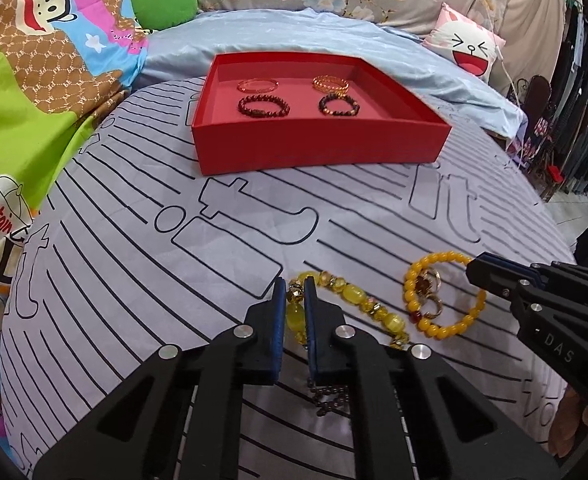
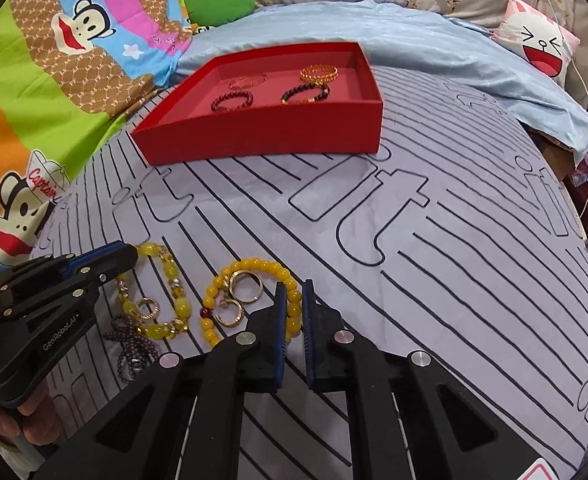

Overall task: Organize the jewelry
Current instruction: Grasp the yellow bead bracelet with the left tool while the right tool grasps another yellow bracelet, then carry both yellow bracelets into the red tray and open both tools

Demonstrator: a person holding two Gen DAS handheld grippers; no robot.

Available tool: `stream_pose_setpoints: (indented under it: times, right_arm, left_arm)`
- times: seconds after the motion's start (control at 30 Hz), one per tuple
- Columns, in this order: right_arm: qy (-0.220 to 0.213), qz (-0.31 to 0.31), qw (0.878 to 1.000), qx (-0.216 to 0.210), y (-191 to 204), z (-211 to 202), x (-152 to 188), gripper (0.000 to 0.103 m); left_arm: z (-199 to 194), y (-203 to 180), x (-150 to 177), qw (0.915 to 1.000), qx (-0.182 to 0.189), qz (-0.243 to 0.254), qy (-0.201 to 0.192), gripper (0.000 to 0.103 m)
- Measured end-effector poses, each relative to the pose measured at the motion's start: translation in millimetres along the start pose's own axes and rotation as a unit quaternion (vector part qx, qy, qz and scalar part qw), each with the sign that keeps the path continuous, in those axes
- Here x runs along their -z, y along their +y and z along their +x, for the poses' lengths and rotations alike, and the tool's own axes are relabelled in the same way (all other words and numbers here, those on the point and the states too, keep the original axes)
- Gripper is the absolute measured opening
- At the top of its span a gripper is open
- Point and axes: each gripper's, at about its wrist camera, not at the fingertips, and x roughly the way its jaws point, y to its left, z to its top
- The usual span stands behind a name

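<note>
So both claws clenched: left claw [image 1: 294,292] on chunky yellow bracelet [image 1: 353,304], right claw [image 2: 294,294] on round-bead bracelet [image 2: 250,300]. Beads light, floppy, slippery; pinch strand, not bead.

Even, fairly bright indoor light falls from above, so shadows stay soft: a thin one hugs the near wall of the red tray [image 1: 317,148]. No harsh glare shows. Both fisheye views bend the bedspread [image 2: 453,240] stripes and darken to black at the corners. The far right room is dim and perhaps slightly blurred; the centre is sharp.
</note>
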Motion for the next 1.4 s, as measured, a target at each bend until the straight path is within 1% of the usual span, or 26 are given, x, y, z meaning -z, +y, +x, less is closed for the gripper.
stream_pose_setpoints:
  times: [0.2, 0.5, 0.7, 0.8, 0.97, 1.17, 1.27, 1.4]
  right_arm:
    - [-0.026, -0.007, 0.999, -0.017, 9.6, -21.2, -13.2, 0.007]
    - [-0.054, -0.012, 0.998, -0.036, 17.9, -44.5, -29.0, 0.007]
    - [-0.063, -0.008, 0.997, -0.04, 15.1, -51.5, -33.2, 0.007]
    - [-0.063, -0.005, 0.997, -0.042, 13.9, -51.4, -33.6, 0.007]
    - [-0.057, -0.006, 0.997, -0.043, 15.0, -47.4, -29.6, 0.007]
    - [-0.051, -0.002, 0.998, -0.042, 12.7, -45.0, -25.2, 0.007]
    - [-0.049, -0.001, 0.998, -0.042, 11.8, -43.6, -24.7, 0.007]
    - [-0.047, -0.001, 0.998, -0.041, 12.9, -42.0, -24.6, 0.007]
  left_arm:
    - [-16.7, -2.0, -12.6, 0.9995, 0.026, -0.014, -0.01, 0.009]
    - [-41.6, -10.8, -29.7, 0.9972, 0.07, -0.016, -0.019, 0.009]
    - [-57.5, -9.1, -43.8, 0.9943, 0.099, -0.026, -0.028, 0.009]
    - [-62.1, -7.7, -48.4, 0.9932, 0.107, -0.03, -0.033, 0.009]
    - [-52.9, 2.0, -45.6, 0.9945, 0.094, -0.04, -0.023, 0.009]
    - [-30.2, 20.6, -30.1, 0.9967, 0.061, -0.053, 0.006, 0.009]
    - [-21.1, 31.6, -23.7, 0.9968, 0.048, -0.062, 0.016, 0.009]
    - [-10.2, 46.5, -14.8, 0.997, 0.021, -0.07, 0.026, 0.009]
